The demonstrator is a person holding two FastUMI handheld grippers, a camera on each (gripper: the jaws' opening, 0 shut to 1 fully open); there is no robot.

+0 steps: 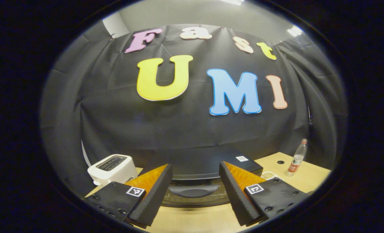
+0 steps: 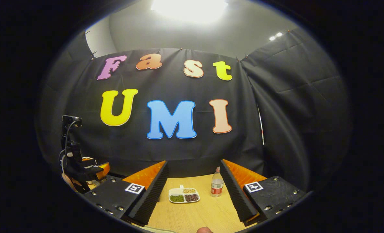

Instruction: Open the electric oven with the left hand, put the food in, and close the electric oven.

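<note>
While you hold both tools up over the tabletop (image 2: 192, 213), each one has its fingers spread wide apart with nothing between them.

In the left gripper view, your left tool (image 1: 195, 191) points at the electric oven (image 1: 208, 161). The oven is a dark box that sits on the tabletop just ahead of the fingers. Its door is closed, and the curved door handle (image 1: 193, 190) shows in the gap between the two fingers. I cannot tell if the fingers touch the oven. A white toaster (image 1: 112, 168) stands to the left of the oven. To the right of the oven you can see a bit of the food tray (image 1: 269, 175), and farther right a plastic bottle (image 1: 297, 158) stands upright near the black cloth wall.

In the right gripper view, your right tool (image 2: 193, 194) hangs open above the bare wood. The food tray (image 2: 184, 195) lies flat on the tabletop ahead, between the two fingers but well away from them. It is white with three small parts, one holding green bits, one dark bits and one pale bits. The bottle (image 2: 217, 186) stands just to the right of the tray. Far off on the left you can see your left tool (image 2: 91, 170) again, with a hand (image 2: 69, 182) holding it.
</note>
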